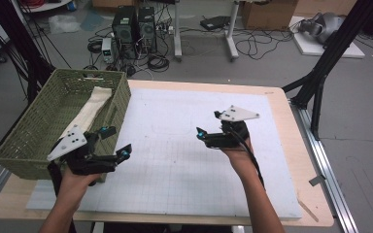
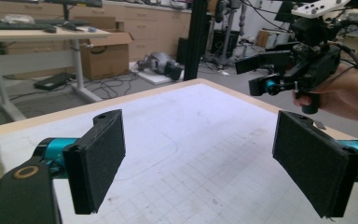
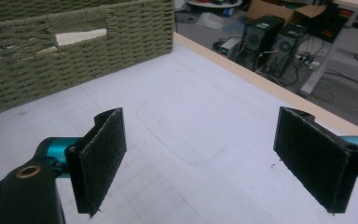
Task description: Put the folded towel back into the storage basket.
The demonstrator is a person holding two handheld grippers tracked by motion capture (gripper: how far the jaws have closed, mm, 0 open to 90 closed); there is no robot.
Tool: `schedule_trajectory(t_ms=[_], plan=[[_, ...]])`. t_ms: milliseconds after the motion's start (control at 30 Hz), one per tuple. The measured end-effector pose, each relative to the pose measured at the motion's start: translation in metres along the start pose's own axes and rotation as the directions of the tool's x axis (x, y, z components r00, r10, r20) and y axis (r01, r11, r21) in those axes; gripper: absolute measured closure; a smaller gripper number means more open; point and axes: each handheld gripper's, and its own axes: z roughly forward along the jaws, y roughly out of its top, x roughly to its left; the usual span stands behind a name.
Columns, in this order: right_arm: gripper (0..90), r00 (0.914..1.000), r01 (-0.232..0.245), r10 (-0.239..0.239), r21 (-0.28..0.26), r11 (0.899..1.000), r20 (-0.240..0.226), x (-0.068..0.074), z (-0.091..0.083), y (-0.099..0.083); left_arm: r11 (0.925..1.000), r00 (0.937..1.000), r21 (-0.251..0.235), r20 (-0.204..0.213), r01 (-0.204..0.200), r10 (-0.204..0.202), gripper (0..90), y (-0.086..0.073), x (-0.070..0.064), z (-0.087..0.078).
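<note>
Both pairs of jaws stand wide apart with nothing between them. The left gripper point(image 1: 112, 142) sits at the lower left of the high view, just beside the near corner of the basket point(image 1: 19, 141), its jaws pointing toward the middle of the table point(image 1: 291, 116). The right gripper point(image 1: 209, 127) is held at centre right above the white mat point(image 1: 175, 160), its jaws pointing left toward the basket. In the left gripper view the right gripper point(image 2: 254, 74) appears at the upper right, gripped in a hand point(image 2: 345, 95). The green woven basket fills the left of the high view, and a pale folded cloth point(image 1: 90, 111) lies inside it. In the right gripper view the basket point(image 3: 74, 51) takes the upper left, with the cloth point(image 3: 80, 37) showing through its handle slot.
</note>
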Motion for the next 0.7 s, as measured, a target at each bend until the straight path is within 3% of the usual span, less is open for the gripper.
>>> schedule_trajectory(t_ms=[200,333,567,700], plan=[[15.7,0.9965,-0.047,0.048,-0.02,0.999,0.068,-0.013,-0.035,-0.025,0.9999,0.9992,0.013,0.039,-0.003,0.003,17.5,-0.004,-0.006,0.018],[15.7,0.9896,-0.076,0.079,-0.028,0.997,0.12,-0.018,-0.056,-0.044,0.9998,0.9985,0.018,0.054,-0.01,0.009,17.5,-0.008,-0.01,0.028],[15.7,0.9765,-0.099,0.1,-0.017,0.995,0.191,-0.019,-0.079,-0.076,0.9987,0.9975,0.037,0.063,-0.036,0.033,17.6,-0.017,-0.013,0.039],[15.7,0.9684,-0.106,0.107,-0.012,0.994,0.225,-0.02,-0.089,-0.088,0.9983,0.9974,0.053,0.069,-0.025,0.021,17.0,-0.024,-0.015,0.045]])
